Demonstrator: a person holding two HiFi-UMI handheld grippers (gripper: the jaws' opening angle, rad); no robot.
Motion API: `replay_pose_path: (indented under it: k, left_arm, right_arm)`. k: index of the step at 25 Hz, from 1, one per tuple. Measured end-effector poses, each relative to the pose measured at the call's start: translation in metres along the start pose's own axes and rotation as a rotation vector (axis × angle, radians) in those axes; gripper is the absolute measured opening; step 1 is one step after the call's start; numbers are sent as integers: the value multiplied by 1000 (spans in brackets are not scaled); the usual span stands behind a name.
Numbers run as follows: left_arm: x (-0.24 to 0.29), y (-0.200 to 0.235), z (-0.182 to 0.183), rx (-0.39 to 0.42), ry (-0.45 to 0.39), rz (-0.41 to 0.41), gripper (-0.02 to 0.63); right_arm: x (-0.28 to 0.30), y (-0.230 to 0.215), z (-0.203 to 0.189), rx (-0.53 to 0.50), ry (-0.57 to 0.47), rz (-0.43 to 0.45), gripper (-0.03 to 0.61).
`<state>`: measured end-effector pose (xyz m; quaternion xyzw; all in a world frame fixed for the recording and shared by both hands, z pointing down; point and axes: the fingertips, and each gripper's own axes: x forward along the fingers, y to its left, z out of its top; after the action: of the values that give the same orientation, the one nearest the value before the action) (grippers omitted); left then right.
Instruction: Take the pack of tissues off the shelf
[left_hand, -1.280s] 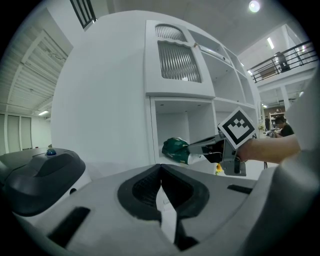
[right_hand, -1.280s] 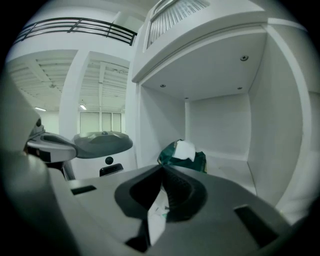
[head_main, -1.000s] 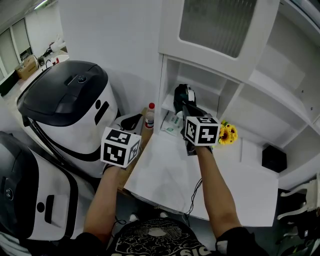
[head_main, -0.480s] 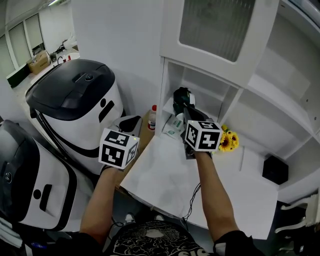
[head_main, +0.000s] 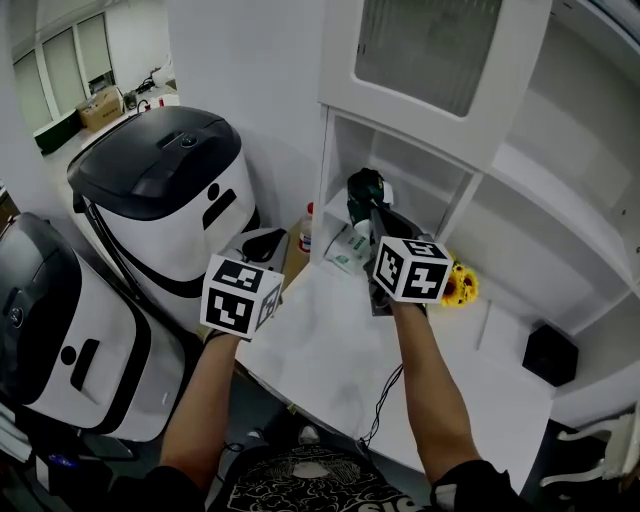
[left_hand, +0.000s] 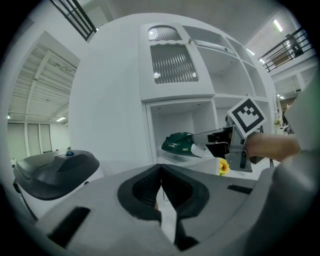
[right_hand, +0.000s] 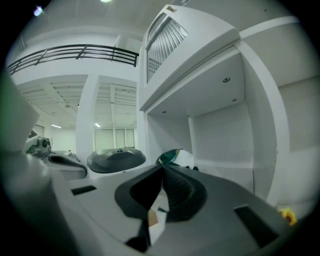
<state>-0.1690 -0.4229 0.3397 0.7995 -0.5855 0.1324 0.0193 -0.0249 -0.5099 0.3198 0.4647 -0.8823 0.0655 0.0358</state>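
Observation:
The pack of tissues (head_main: 364, 188) is dark green with a white end and hangs in the mouth of the lower shelf compartment (head_main: 415, 170). My right gripper (head_main: 373, 208) is shut on its near end, reaching in from the desk side. In the right gripper view the pack (right_hand: 175, 157) shows just past the closed jaws of the right gripper (right_hand: 162, 169). The left gripper view shows the pack (left_hand: 179, 143) from the side, lifted off the shelf floor. My left gripper (left_hand: 161, 169) is shut and empty, held low at the left, with its marker cube (head_main: 240, 295) over the desk's edge.
Two white machines with black lids (head_main: 165, 190) stand at the left. A red-capped bottle (head_main: 306, 228) and a pale packet (head_main: 349, 250) lie by the shelf's foot. Yellow flowers (head_main: 460, 285) and a black box (head_main: 548, 355) sit on the white desk (head_main: 330, 350).
The head view has shifted a little. My right gripper keeps the green pack at the shelf opening, nearly where it was. The left gripper has hardly moved.

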Motion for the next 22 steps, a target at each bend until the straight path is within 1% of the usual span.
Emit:
replay_pose_path:
  k: [5,9,15,22]
  left_arm:
    - [-7,-10,-5,0,0,-11,8]
    - [-22,-12,-9,3,4,-25,8]
    - [-57,-6,-17,-5,-3,-39,6]
    - [-99,-2,-24,-8,-28,-64,6]
  right_arm:
    - [-14,1,1,-2,-16,-5,6]
    - [-27,9,5,-1,-30,-20,6]
    - [-56,42,8,-20,-38,-39,6]
    - [-95,84,1,-22,-53,-62,6]
